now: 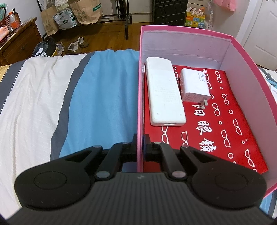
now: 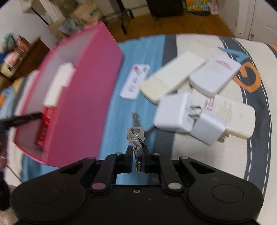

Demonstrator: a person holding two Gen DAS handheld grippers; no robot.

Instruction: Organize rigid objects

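Observation:
A pink box (image 1: 249, 72) stands on the bed with a red printed sheet on its floor. A white remote (image 1: 164, 91) and a white 90W charger (image 1: 194, 86) lie inside it. My left gripper (image 1: 140, 143) is shut on the box's left wall (image 1: 140, 97), one finger inside, one outside. My right gripper (image 2: 137, 155) is shut on a bunch of silver keys (image 2: 135, 138), held above the blue sheet. The pink box (image 2: 90, 97) is to its left. White remotes (image 2: 173, 77) and chargers (image 2: 174, 112) lie in a heap to its right.
The bed has a blue, grey and white sheet (image 1: 103, 97). A small white card (image 2: 135, 81) lies on it beside the heap. Paper bags (image 1: 83, 12), shoes (image 1: 76, 45) and a wooden dresser (image 1: 19, 39) stand on the floor beyond the bed.

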